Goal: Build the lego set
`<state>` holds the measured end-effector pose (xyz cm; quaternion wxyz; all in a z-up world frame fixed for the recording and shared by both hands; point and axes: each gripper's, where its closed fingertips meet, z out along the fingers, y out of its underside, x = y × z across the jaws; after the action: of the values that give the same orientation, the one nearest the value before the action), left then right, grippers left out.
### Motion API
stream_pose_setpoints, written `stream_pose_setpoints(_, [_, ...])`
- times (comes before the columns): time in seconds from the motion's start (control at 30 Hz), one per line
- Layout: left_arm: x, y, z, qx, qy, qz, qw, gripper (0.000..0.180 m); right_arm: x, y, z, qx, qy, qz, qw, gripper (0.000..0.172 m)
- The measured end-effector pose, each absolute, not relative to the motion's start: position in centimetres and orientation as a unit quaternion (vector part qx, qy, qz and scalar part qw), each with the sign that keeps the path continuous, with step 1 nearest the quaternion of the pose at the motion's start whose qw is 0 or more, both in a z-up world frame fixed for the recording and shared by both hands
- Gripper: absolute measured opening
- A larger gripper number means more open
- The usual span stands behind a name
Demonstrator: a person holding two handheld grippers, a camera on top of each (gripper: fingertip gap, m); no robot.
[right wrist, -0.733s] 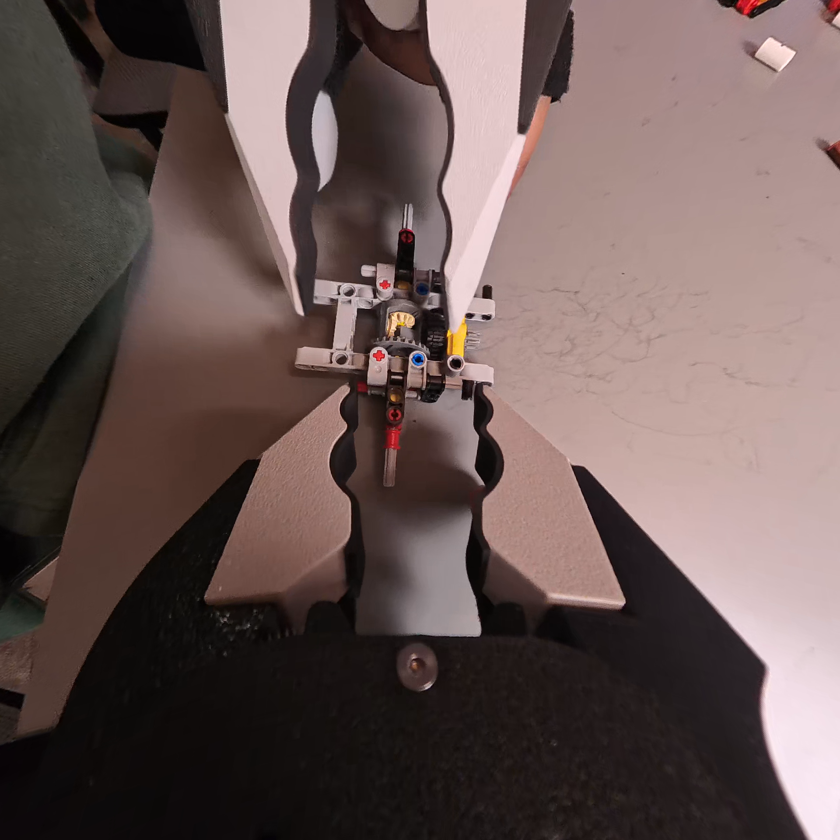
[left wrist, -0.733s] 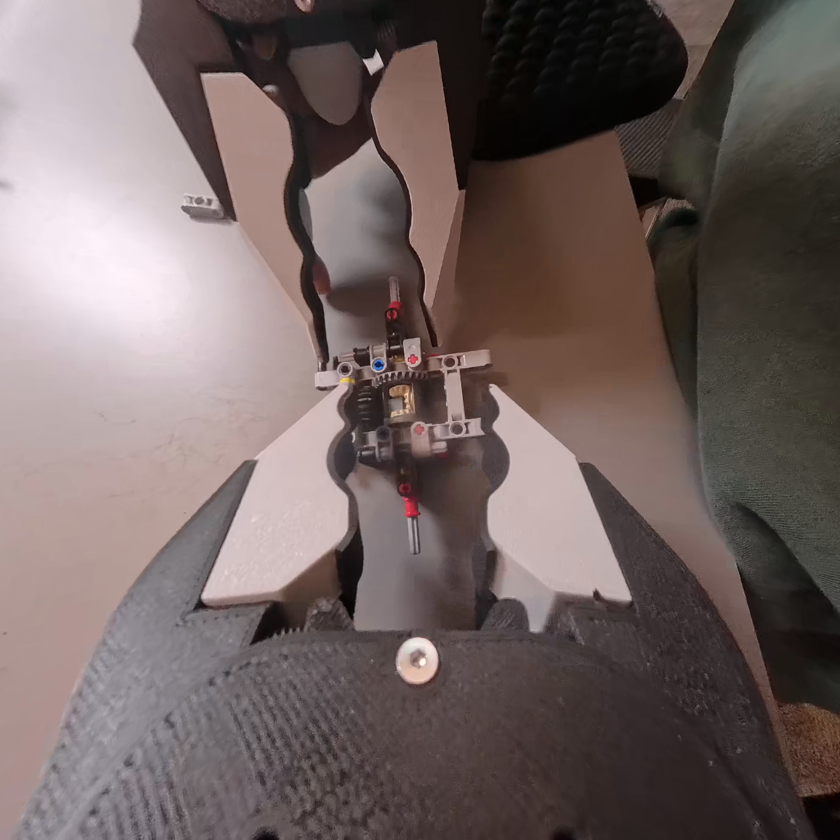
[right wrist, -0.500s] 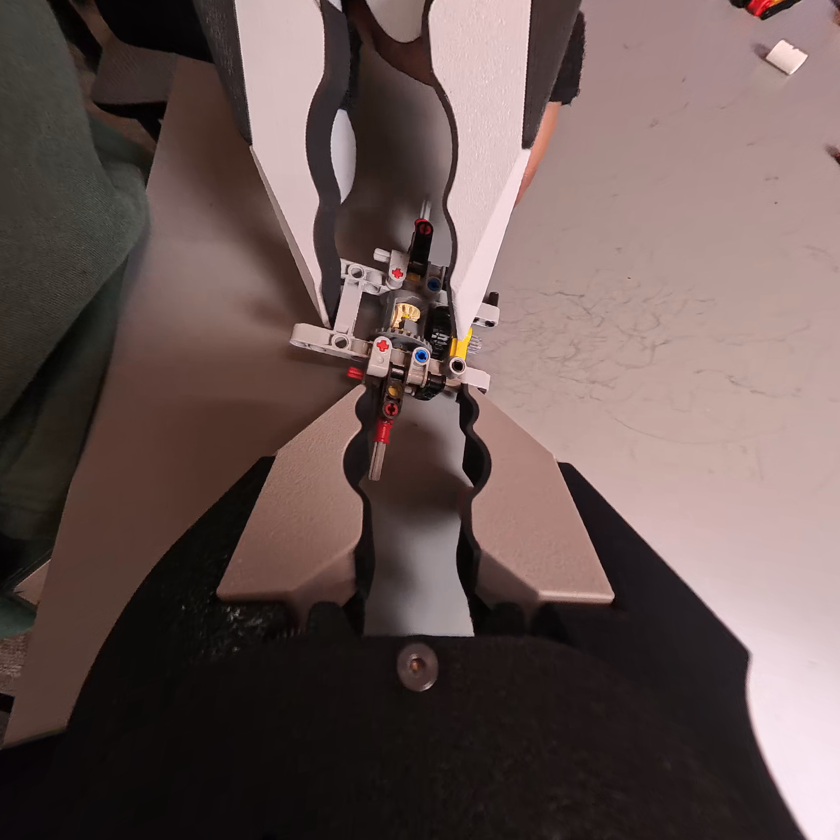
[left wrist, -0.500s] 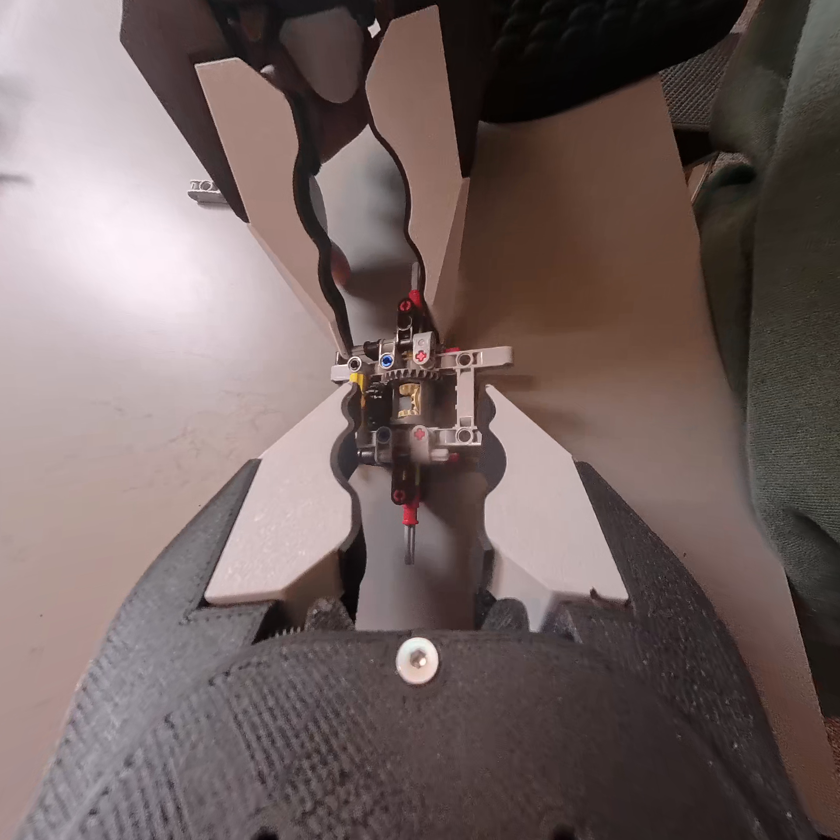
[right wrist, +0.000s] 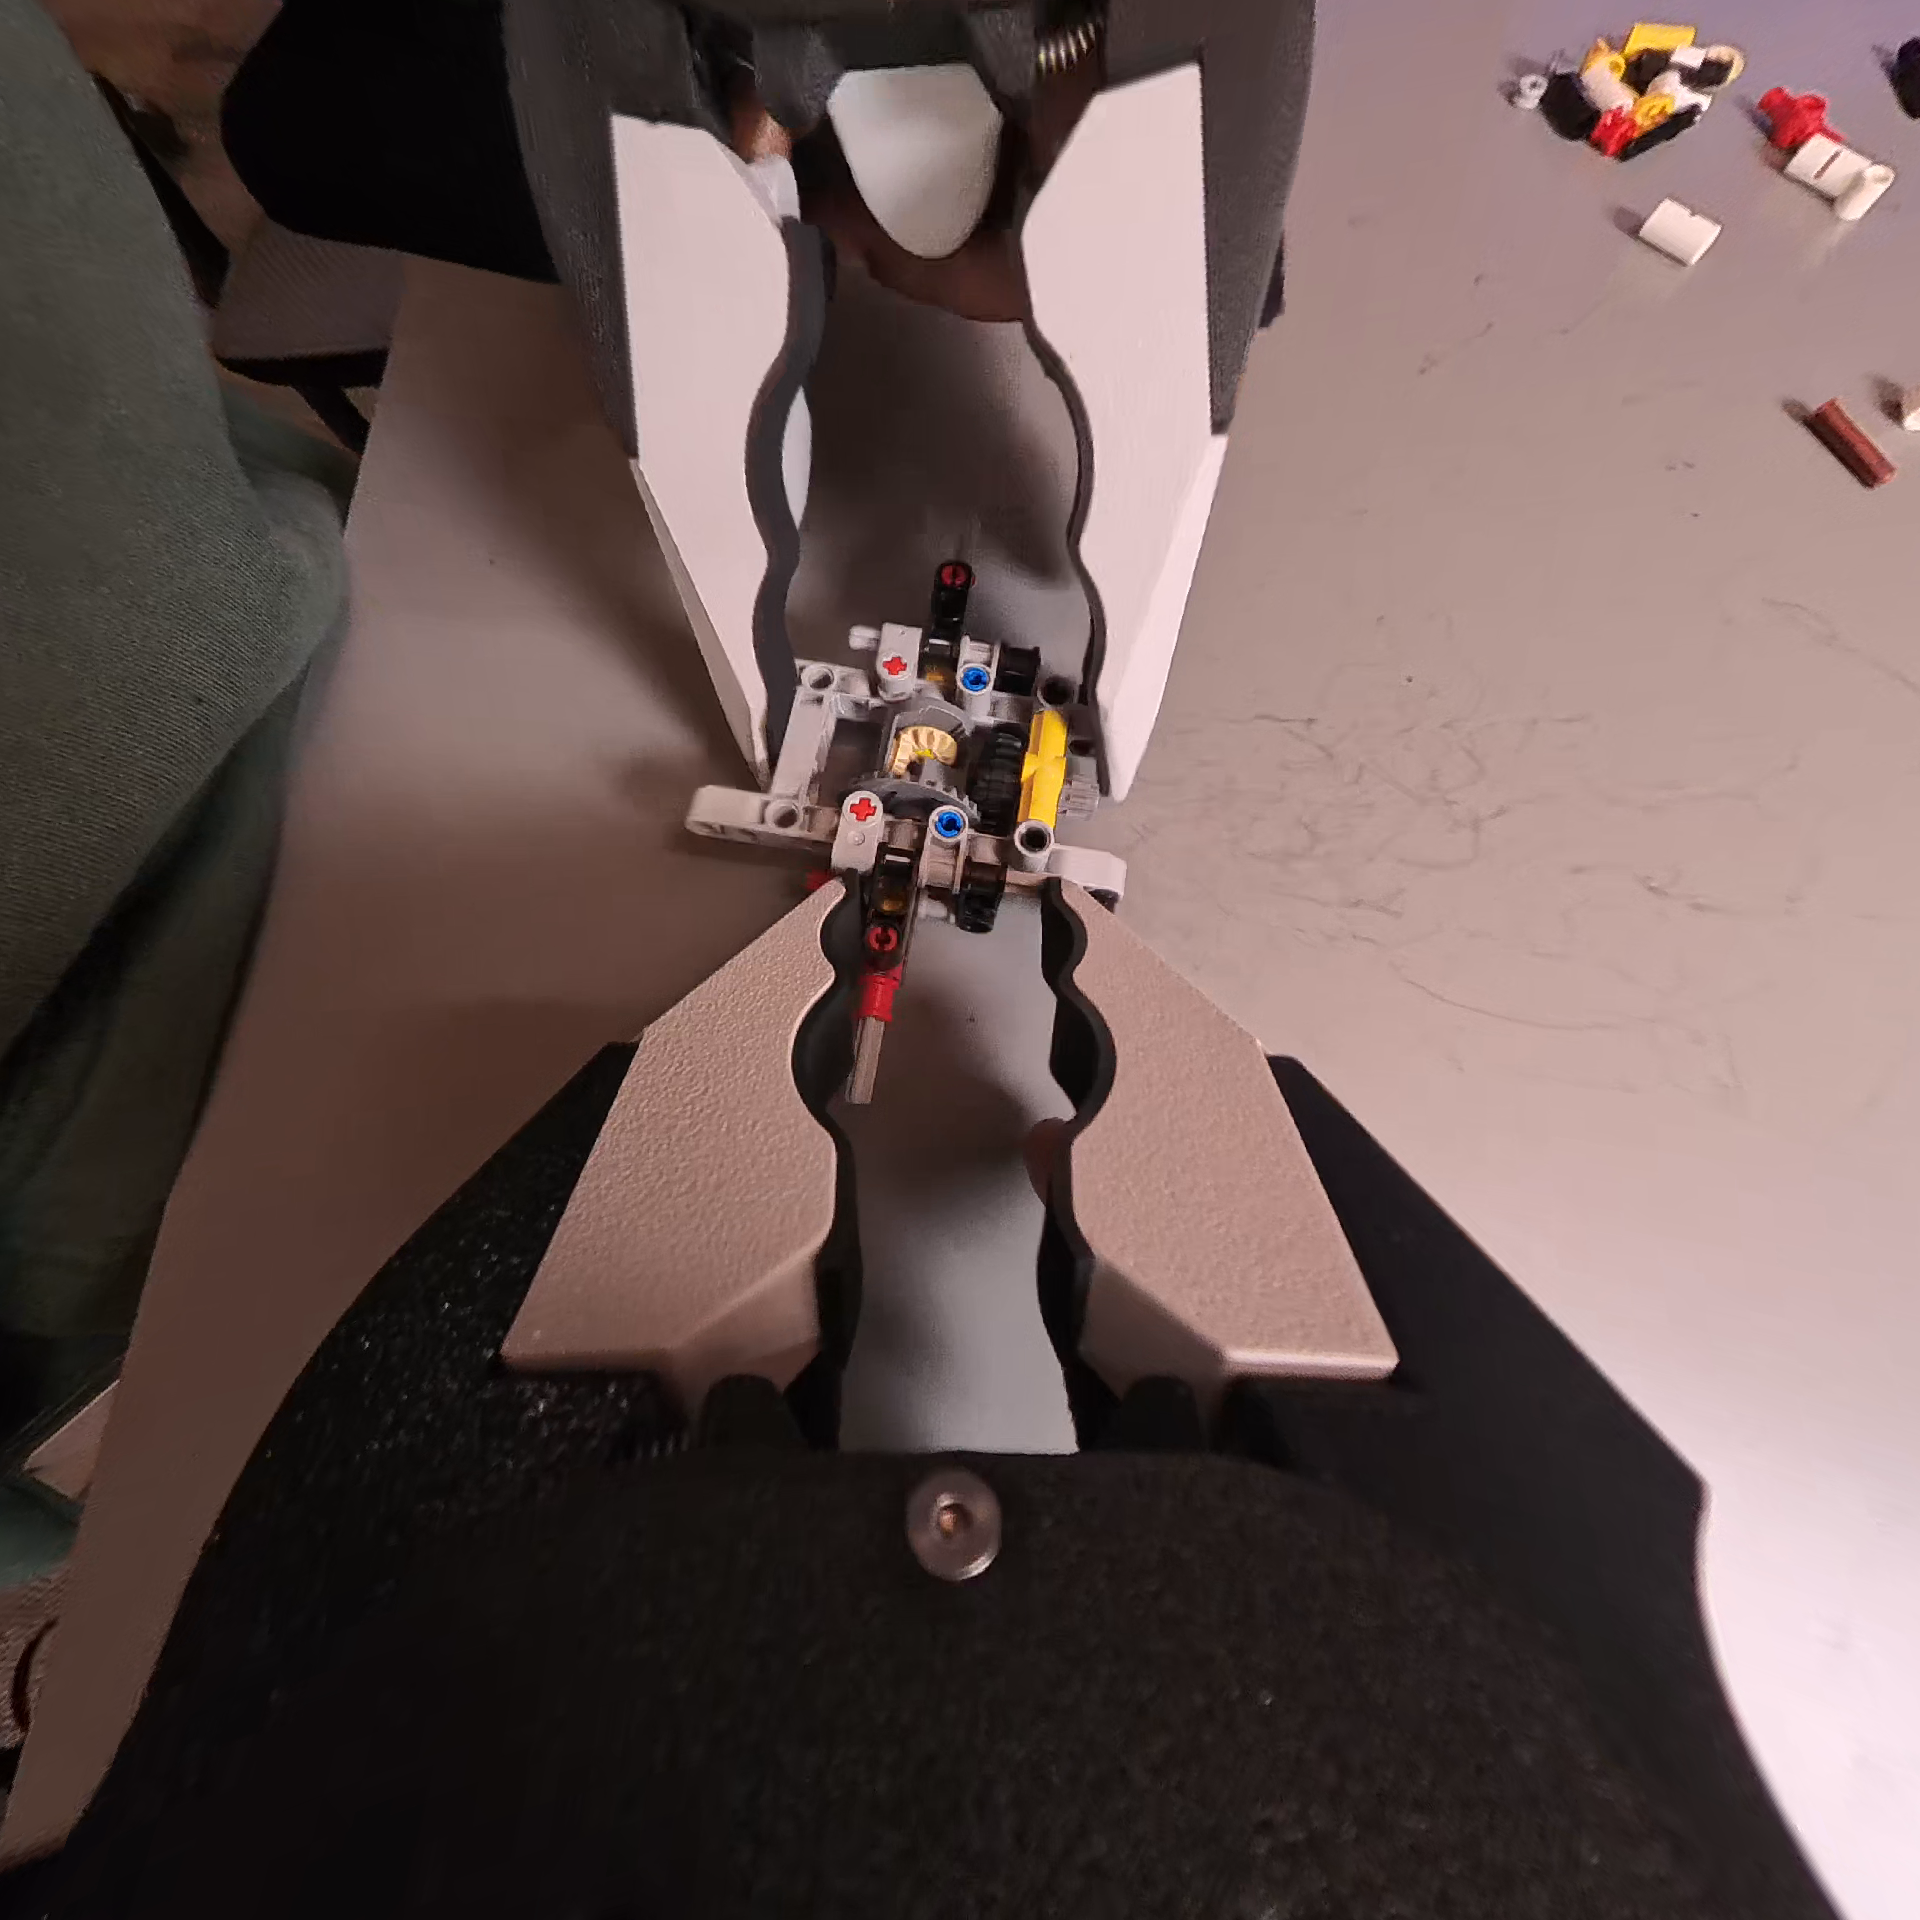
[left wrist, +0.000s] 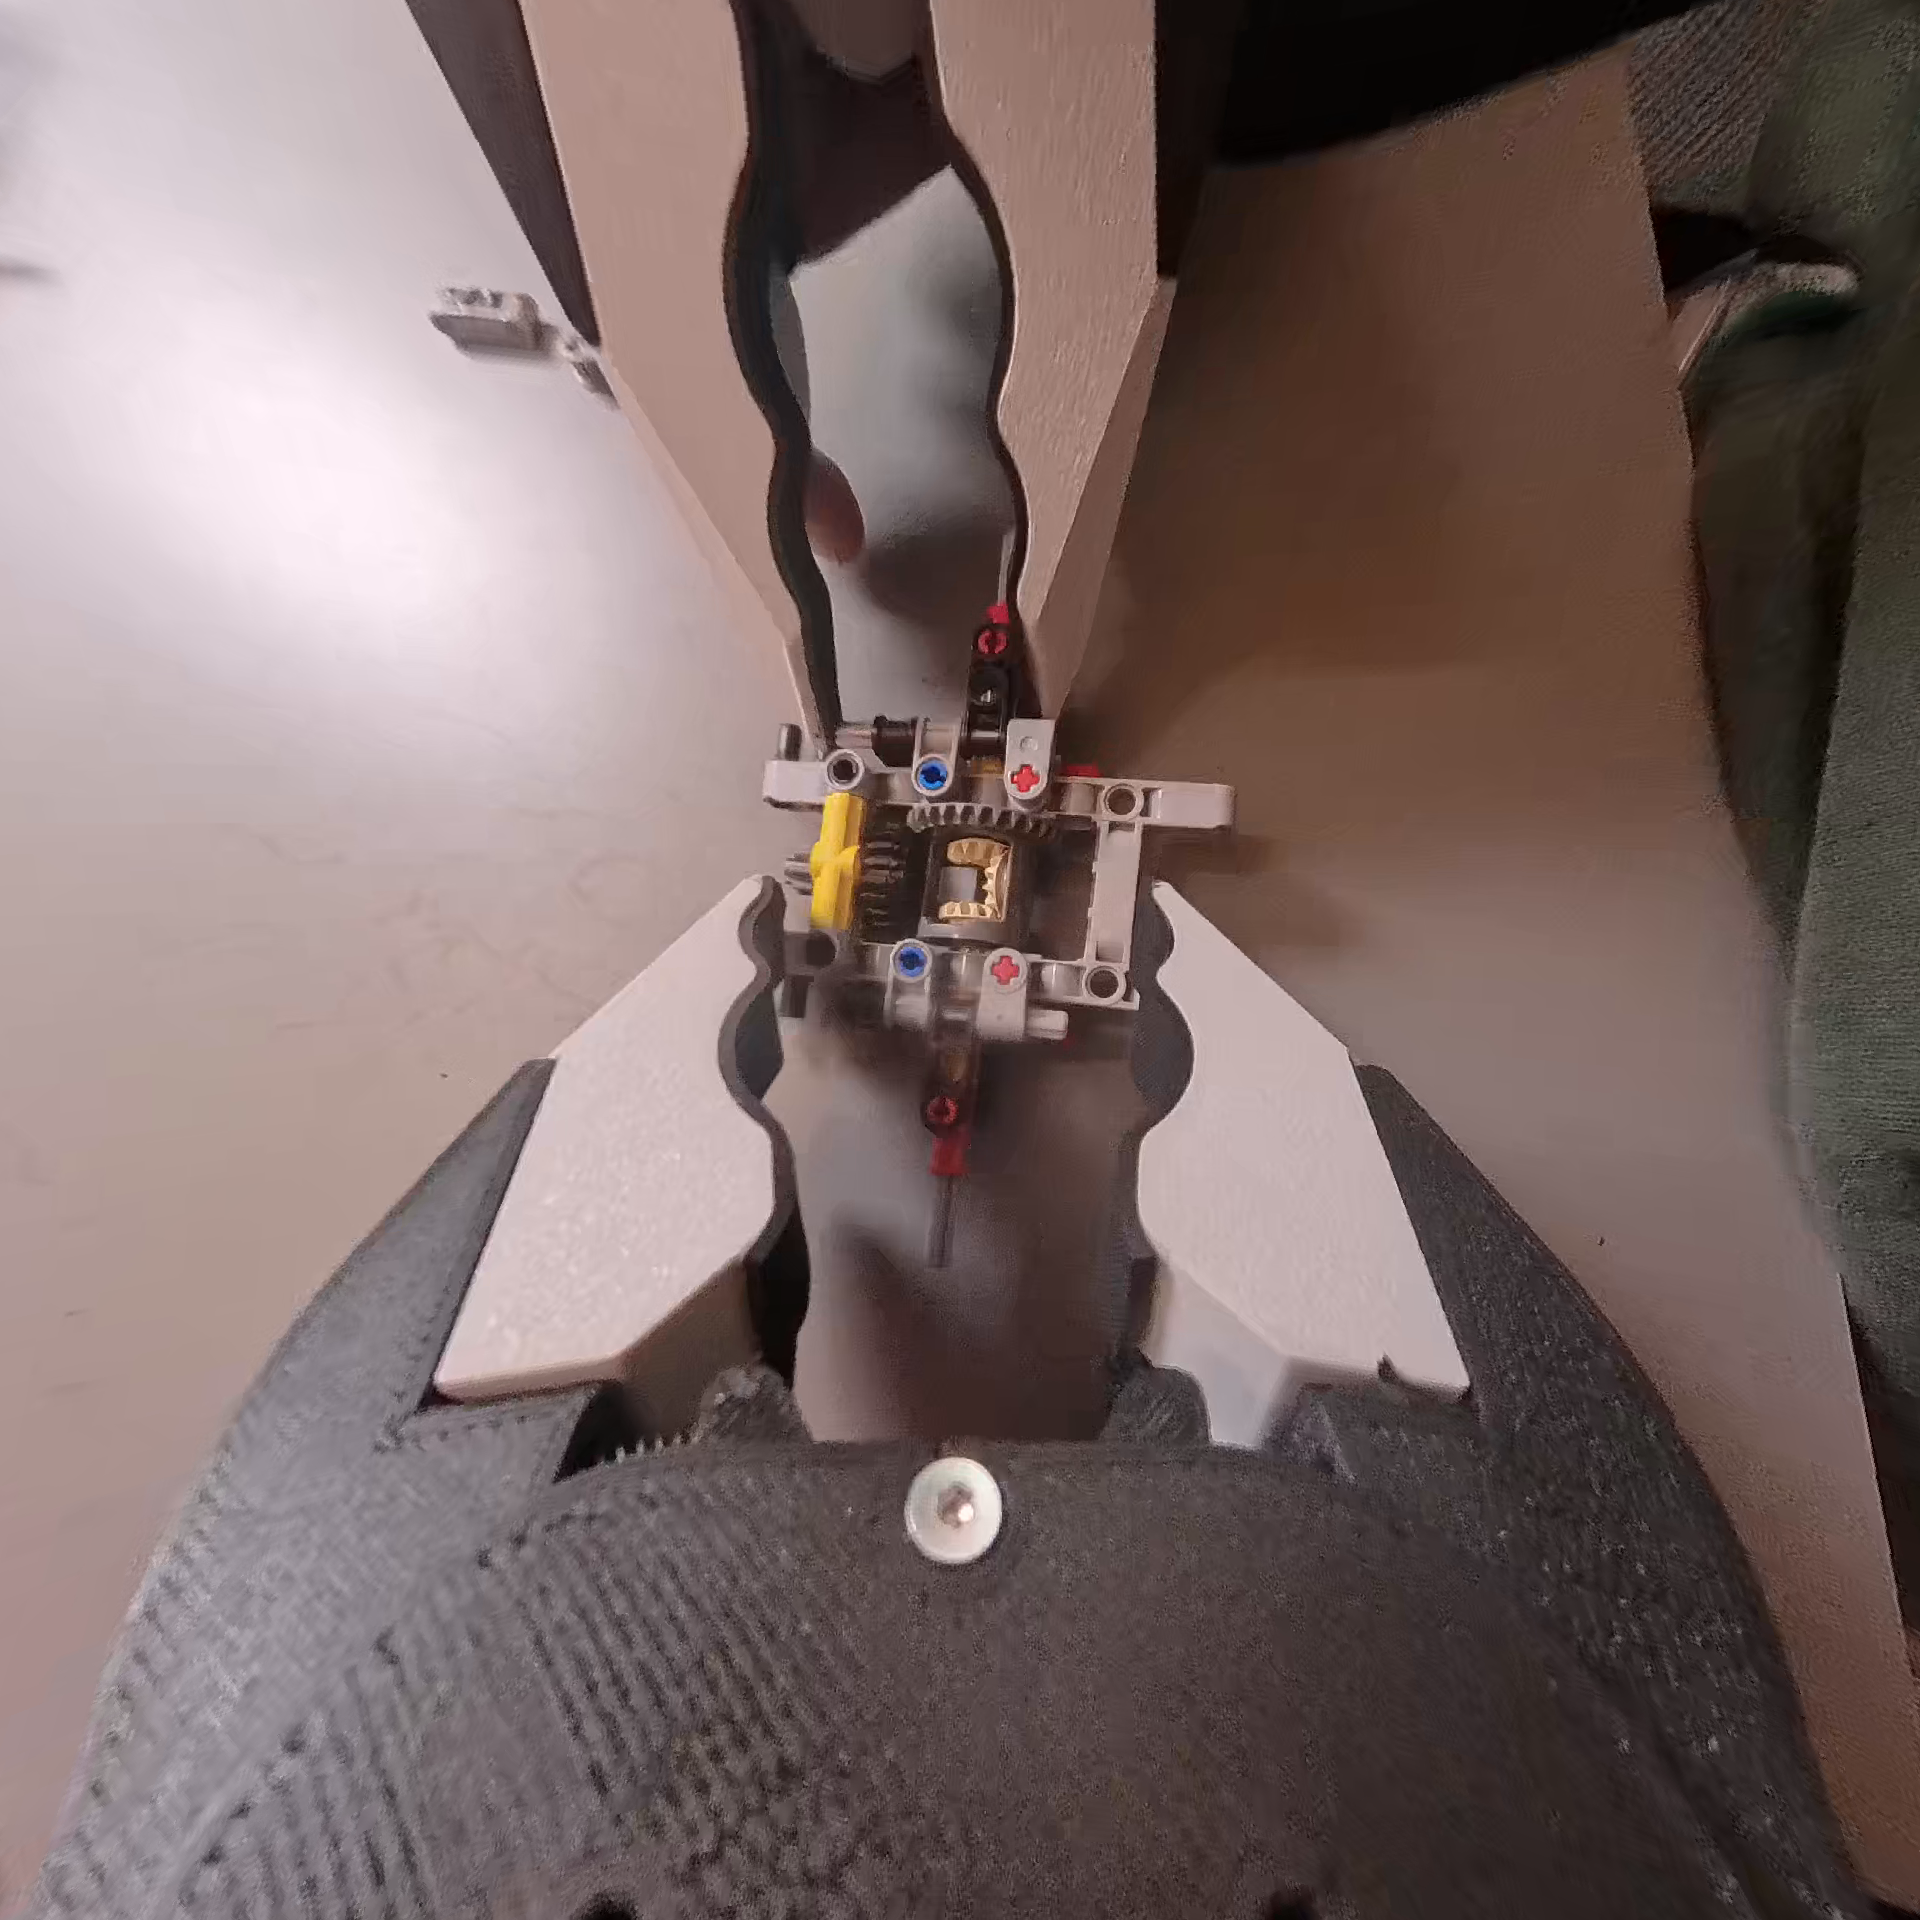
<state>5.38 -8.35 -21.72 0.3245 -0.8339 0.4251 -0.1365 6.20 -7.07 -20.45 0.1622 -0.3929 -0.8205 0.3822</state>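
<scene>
A small grey toy-brick gear assembly [left wrist: 977, 873] with a tan bevel gear, a yellow piece and blue and red pins is held over the table's near edge. My left gripper [left wrist: 961, 904] is shut on its frame, one pad on each side. It shows the same way at the top of the right wrist view [right wrist: 935, 769]. My right gripper [right wrist: 940, 904] faces it and is open. Its tips straddle the assembly's [right wrist: 914, 769] near end, where a grey axle [right wrist: 868, 1039] with a red bush lies against the left pad. A gap stays at the right pad.
The grey table [right wrist: 1455, 935] runs to the right, its edge close on the left. Loose bricks [right wrist: 1642, 83], a white piece [right wrist: 1673, 229] and a brown piece [right wrist: 1849, 457] lie at the far right. A small grey part [left wrist: 488, 317] lies beyond. Green clothing [right wrist: 125, 623] borders the table. Left and right tips are no more than a few centimetres apart.
My right gripper's fingers have come a little closer together around the axle end. The assembly has tilted slightly, so the yellow piece shows more. My left gripper kept its hold.
</scene>
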Motion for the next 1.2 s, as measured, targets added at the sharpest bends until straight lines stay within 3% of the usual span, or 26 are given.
stream_pose_setpoints(0.03, [5.42,-8.34,-21.91,-0.834,0.426,-0.137,0.323,0.067,6.17,-7.03,-20.48,-0.393,-0.822,0.378,0.165,0.033])
stream_pose_setpoints(0.73, [5.85,-8.36,-21.96,-0.823,0.421,-0.148,0.351,0.066,6.46,-7.16,-20.45,-0.382,-0.824,0.357,0.218,0.031])
stream_pose_setpoints(1.2, [5.93,-8.52,-21.91,-0.812,0.432,-0.163,0.358,0.066,6.48,-7.41,-20.43,-0.377,-0.821,0.377,0.205,0.033])
